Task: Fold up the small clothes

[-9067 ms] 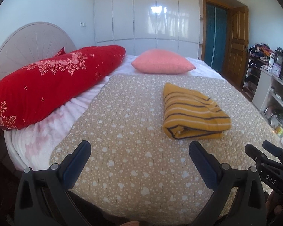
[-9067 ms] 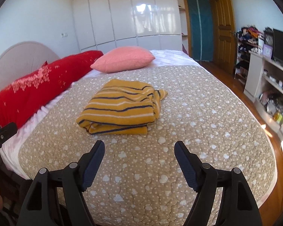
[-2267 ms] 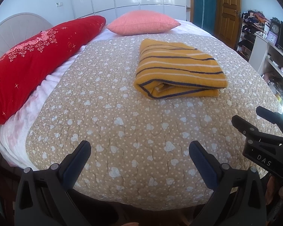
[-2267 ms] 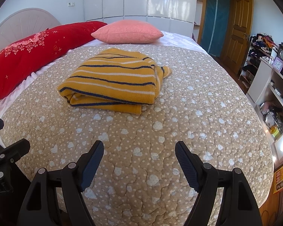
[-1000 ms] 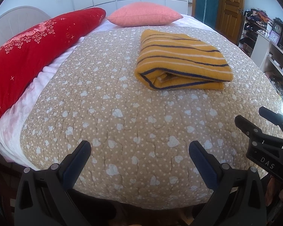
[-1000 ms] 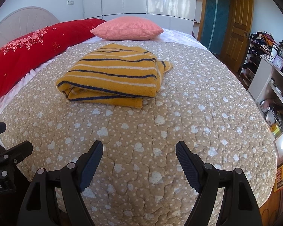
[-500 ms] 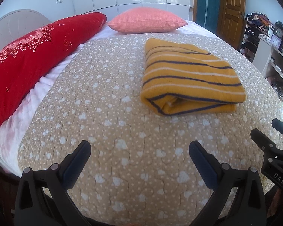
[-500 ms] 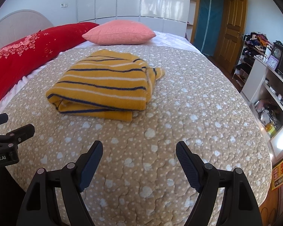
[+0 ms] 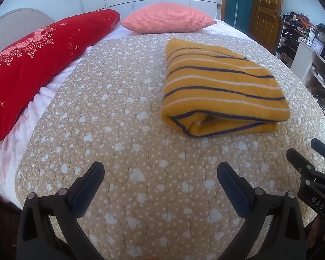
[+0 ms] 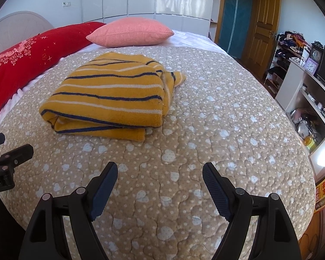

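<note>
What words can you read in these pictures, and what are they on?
"DAS": on the right gripper, seen from the left wrist camera.
"bot.AI": on the left gripper, seen from the right wrist camera; the start is cut off by the picture edge.
Yellow poster by the bed: red print, too blurred to read.
Clock on the shelf: numbers too small to read.

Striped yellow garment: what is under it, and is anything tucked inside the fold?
The striped yellow garment lies on the beige heart-print quilt. Only its own folded layers show at the open edge; deeper inside is covered.
</note>
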Available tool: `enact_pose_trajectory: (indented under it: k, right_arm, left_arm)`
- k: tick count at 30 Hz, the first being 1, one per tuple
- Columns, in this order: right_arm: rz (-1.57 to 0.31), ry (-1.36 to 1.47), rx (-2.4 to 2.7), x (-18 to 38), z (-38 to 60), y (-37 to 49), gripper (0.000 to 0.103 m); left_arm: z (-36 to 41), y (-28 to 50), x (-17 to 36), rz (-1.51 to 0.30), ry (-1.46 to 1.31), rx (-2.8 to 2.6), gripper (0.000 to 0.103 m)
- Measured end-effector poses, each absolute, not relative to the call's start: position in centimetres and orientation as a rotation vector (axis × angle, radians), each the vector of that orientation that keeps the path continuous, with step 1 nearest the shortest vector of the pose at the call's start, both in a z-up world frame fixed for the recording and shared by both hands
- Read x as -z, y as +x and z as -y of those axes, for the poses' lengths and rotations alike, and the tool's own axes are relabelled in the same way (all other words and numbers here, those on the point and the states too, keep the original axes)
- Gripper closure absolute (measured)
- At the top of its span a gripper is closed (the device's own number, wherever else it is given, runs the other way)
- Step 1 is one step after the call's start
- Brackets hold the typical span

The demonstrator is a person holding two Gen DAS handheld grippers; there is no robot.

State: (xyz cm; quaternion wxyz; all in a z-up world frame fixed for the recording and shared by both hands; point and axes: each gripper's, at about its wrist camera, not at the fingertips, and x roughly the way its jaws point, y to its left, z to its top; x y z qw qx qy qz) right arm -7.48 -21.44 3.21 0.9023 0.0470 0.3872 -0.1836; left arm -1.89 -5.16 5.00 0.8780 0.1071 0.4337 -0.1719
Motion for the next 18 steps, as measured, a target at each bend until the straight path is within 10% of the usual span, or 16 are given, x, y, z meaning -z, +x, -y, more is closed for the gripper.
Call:
enact_pose_trajectory:
  k: [18]
  right_arm:
    - [-0.772,0.064,0.475,-3.4,22.7,-7.2,0.019]
  left_arm:
    - [6.1,-3.2,-4.6,-0.887,0.245,0.387,0.0]
